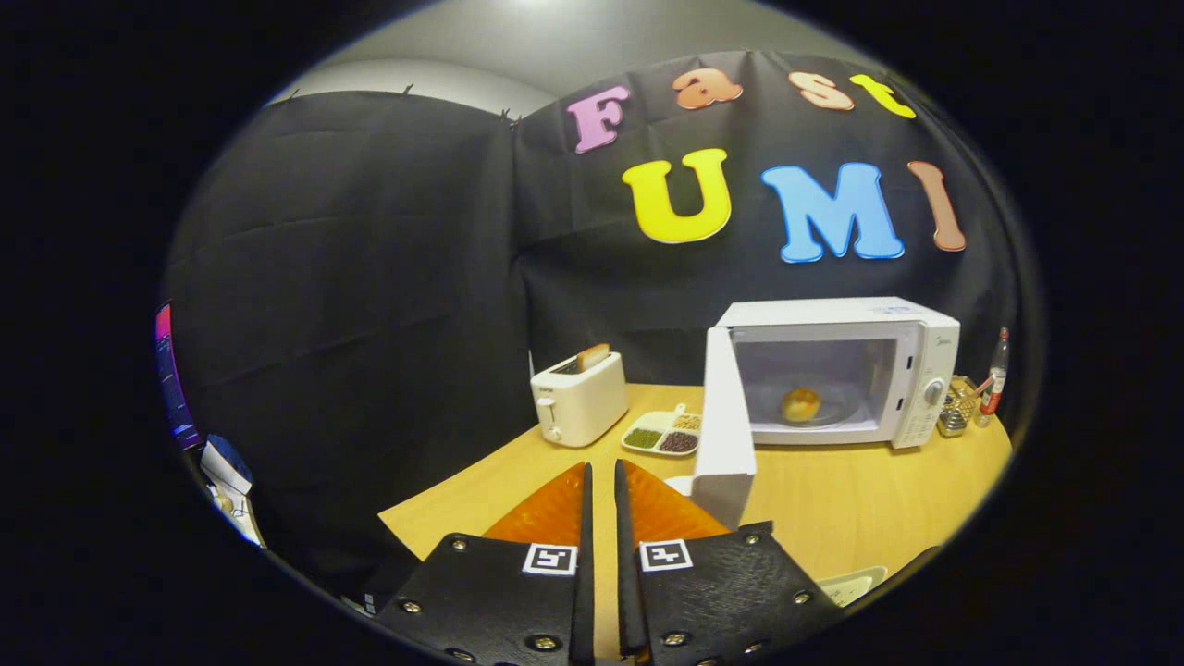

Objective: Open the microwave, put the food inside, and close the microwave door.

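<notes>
The microwave (837, 370) stands on the wooden surface (860, 499) with its door (724, 421) swung wide to the left, and the food (800, 404) — a round, bun-like item — already sits on the plate inside the cavity. So by the look of it two of the three steps are done: the door is open and the food is in. What is left is closing the door.

The gripper (601, 481) holds nothing; its fingers are drawn almost together with a thin slit between them, and they hover low over the near part of the surface. From the fingertips the free edge of the open door lies at about two o'clock, just beyond the right finger, and the food farther off along roughly the same line.

Counted: one microwave, one piece of food inside it, one toaster (579, 401) at about twelve o'clock with one slice of bread (592, 356) standing in it, one divided dish (663, 434) of grains between toaster and door, one bottle (995, 373) and one small basket (958, 405) to the right of the microwave.
</notes>
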### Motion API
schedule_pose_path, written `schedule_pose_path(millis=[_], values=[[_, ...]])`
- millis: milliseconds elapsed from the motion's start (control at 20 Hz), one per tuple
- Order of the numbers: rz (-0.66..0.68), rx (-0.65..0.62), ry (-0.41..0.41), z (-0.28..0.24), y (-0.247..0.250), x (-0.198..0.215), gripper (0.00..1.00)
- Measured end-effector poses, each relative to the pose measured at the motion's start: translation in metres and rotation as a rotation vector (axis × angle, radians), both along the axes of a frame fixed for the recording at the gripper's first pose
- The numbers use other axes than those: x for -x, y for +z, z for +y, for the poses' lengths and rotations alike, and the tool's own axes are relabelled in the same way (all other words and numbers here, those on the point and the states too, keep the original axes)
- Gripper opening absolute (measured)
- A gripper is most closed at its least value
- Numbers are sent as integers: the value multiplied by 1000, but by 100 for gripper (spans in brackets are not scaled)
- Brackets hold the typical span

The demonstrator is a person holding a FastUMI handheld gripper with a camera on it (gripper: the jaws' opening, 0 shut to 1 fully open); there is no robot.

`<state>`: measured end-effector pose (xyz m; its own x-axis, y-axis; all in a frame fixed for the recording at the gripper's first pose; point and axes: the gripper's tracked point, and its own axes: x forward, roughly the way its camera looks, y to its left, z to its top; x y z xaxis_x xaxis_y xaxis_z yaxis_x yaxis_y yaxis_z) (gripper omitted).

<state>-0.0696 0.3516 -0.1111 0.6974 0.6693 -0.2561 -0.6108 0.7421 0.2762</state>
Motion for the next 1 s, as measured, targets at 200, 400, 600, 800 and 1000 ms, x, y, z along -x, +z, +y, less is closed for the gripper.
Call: schedule_pose_path(millis=[200,400,600,800,1000], values=[[31,41,83,20,-25,-1,11],[67,72,75,17,-43,-14,11],[73,99,71,8,-49,-20,3],[85,103,33,-12,-56,-29,3],[105,114,-42,-44,-63,-45,3]])
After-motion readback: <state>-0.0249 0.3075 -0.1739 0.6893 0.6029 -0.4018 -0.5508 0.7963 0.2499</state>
